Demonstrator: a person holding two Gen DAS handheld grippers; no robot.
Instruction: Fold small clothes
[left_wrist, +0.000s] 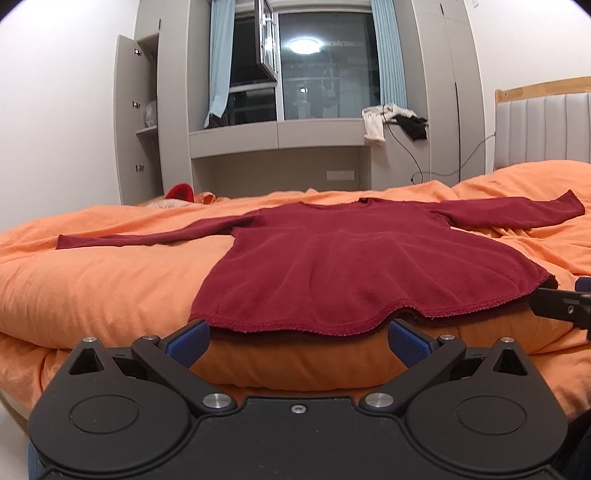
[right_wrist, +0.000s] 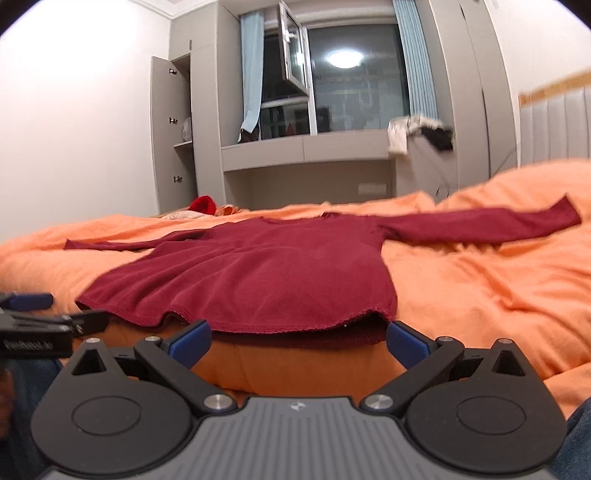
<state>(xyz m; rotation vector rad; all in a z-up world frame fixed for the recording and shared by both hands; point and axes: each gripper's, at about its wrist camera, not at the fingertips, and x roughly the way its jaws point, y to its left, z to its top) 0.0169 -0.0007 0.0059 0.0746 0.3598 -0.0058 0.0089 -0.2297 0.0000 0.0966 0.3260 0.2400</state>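
Note:
A small dark red long-sleeved top (left_wrist: 332, 266) (right_wrist: 258, 277) lies flat on an orange bed cover (left_wrist: 92, 277) (right_wrist: 480, 288), both sleeves spread out sideways and the hem towards me. My left gripper (left_wrist: 299, 339) is open just in front of the hem's left part, its blue pads (left_wrist: 188, 341) wide apart with nothing between them. My right gripper (right_wrist: 299, 339) is open too, in front of the hem's right corner, blue pads (right_wrist: 406, 343) empty. Each gripper shows at the edge of the other's view, the right gripper (left_wrist: 561, 304) and the left gripper (right_wrist: 37, 317).
A grey wardrobe and window bench (left_wrist: 277, 140) stand beyond the bed, with white and black clothes (left_wrist: 391, 122) piled on the bench. A red item (left_wrist: 181, 192) lies at the bed's far side. A padded headboard (left_wrist: 543, 129) is at the right. A cable (left_wrist: 417, 166) hangs down.

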